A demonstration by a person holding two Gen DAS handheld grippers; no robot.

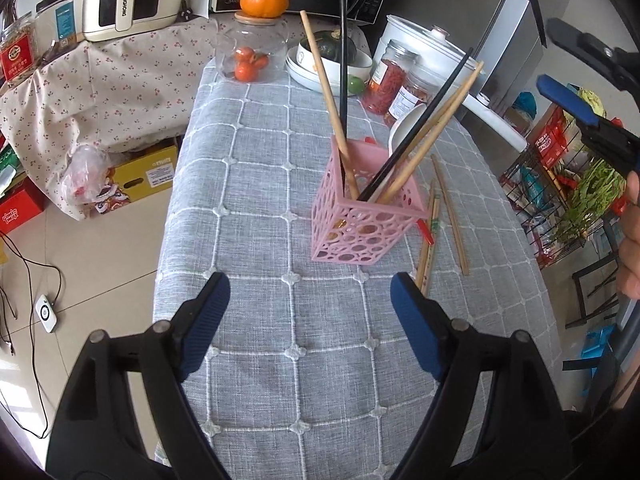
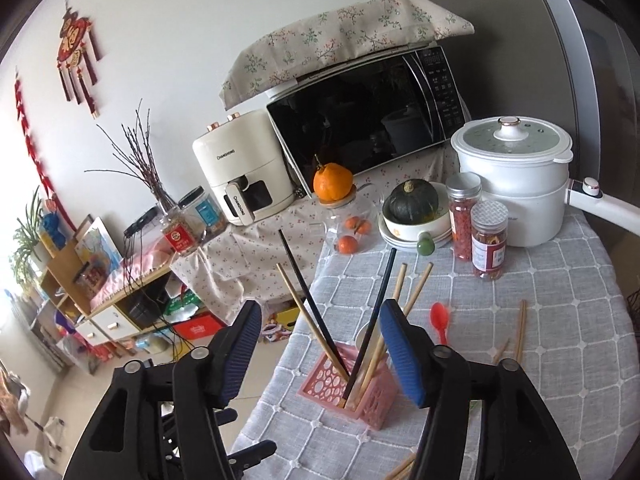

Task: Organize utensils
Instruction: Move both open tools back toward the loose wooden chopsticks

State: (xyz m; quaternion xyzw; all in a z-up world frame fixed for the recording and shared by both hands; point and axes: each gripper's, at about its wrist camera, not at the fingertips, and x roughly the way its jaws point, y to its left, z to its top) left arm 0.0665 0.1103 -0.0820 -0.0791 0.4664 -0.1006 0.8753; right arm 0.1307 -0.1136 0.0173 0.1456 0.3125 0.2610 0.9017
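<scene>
A pink perforated holder (image 1: 368, 216) stands on the grey checked tablecloth (image 1: 260, 200) with several wooden and black chopsticks (image 1: 424, 144) leaning in it. To its right lie loose wooden chopsticks (image 1: 450, 216) and a partly hidden red spoon (image 1: 425, 231). My left gripper (image 1: 310, 284) hangs open and empty above the cloth, in front of the holder. My right gripper (image 2: 320, 308) is open just above the holder (image 2: 320, 384); the standing chopsticks (image 2: 312, 320) show between its fingers, untouched by the pads. The red spoon (image 2: 440, 318) and loose chopsticks (image 2: 520, 330) lie beyond. In the left wrist view, the right gripper (image 1: 554, 56) appears at upper right.
At the table's far end stand a white cooker (image 2: 516, 184), two spice jars (image 2: 488, 240), stacked bowls with a green squash (image 2: 412, 200) and a glass jar of oranges (image 1: 250, 56). The table's left edge drops to a floor with cables. A wire rack (image 1: 560, 200) stands right.
</scene>
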